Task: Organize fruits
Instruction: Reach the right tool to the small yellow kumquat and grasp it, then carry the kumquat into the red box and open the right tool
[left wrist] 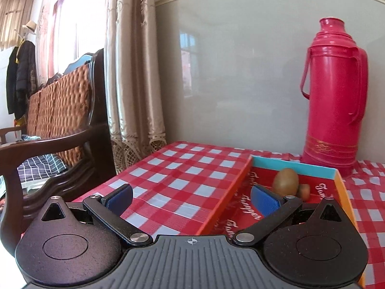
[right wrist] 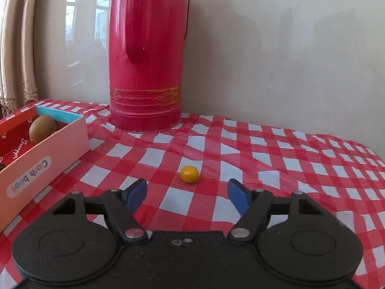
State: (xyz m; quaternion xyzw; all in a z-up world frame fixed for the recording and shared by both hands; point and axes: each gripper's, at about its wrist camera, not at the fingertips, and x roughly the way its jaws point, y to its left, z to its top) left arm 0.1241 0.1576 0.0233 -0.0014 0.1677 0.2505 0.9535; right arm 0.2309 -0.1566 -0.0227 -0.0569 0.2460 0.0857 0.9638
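Though half-hidden behind kiwi [left wrist: 285, 181], smaller brown fruit [left wrist: 304, 191].

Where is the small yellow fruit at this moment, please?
In the right wrist view, the small yellow fruit lies alone on the checked tablecloth, just ahead of the open right gripper, in front of the red thermos and right of the box.

A small round orange fruit [right wrist: 189, 174] lies alone on the checked tabletop [right wrist: 276, 159]; a brown kiwi [left wrist: 286, 181] rests inside the open box [left wrist: 226, 201].
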